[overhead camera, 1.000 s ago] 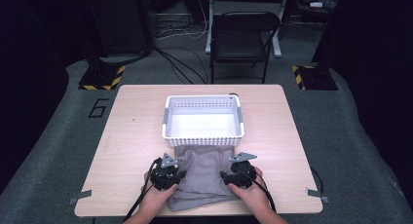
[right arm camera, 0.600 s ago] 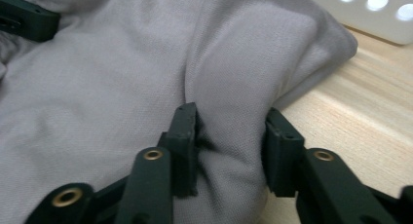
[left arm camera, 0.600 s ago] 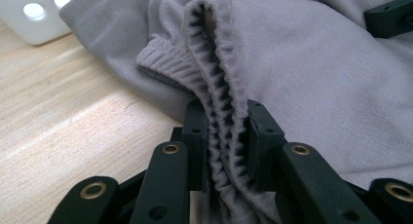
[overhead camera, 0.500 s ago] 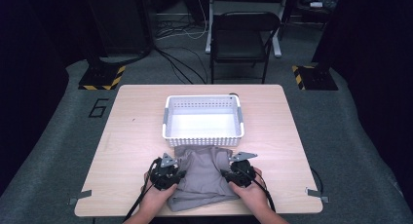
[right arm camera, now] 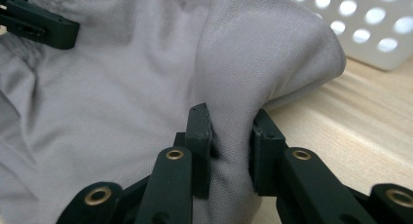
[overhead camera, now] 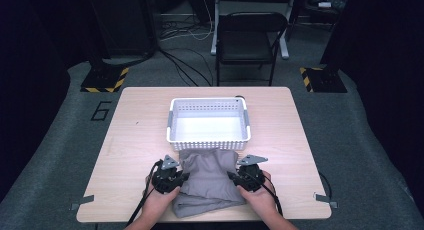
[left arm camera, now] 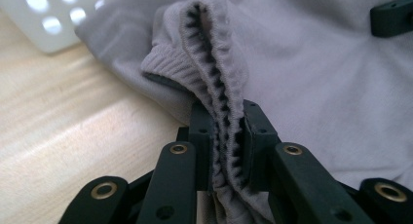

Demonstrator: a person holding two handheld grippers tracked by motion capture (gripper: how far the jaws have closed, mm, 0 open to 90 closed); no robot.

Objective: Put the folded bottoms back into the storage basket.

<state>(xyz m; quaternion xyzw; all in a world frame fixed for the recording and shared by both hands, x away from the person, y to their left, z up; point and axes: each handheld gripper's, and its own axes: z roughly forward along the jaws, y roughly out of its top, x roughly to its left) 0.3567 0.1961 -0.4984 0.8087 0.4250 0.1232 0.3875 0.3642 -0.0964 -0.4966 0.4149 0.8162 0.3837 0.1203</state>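
Both sets of jaws have just been closing on the grey garment (overhead camera: 209, 182), which is lying at the table's near edge, touching the white basket (overhead camera: 208, 125). Left gripper (overhead camera: 181, 179) is pinching its ribbed hem; right gripper (overhead camera: 232, 177) is pinching a raised fold, hands resting low.

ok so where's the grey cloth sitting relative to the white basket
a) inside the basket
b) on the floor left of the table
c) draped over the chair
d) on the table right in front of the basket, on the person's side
d: in the high view the grey cloth lies on the table just in front of the white basket, between the left gripper and the right gripper, each with its jaws pinching the cloth.
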